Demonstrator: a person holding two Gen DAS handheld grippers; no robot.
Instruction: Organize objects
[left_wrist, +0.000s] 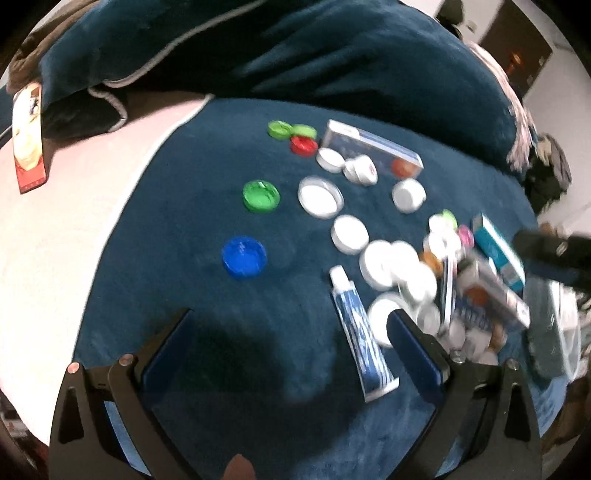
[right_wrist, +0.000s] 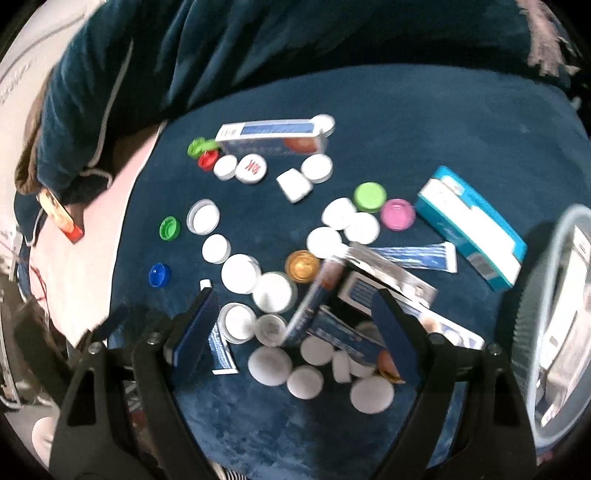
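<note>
Both grippers, left gripper (left_wrist: 291, 328) and right gripper (right_wrist: 291, 310), hover with jaws spread, empty. Toothpaste tube (left_wrist: 360, 332) lies on blue blanket (left_wrist: 184, 221) at 1 o'clock of left gripper; probably light, soft: grasp mid-body across its width

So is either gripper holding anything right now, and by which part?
Nothing is held. The left gripper and the right gripper both stand open above the blue cloth, fingers touching no item.
</note>
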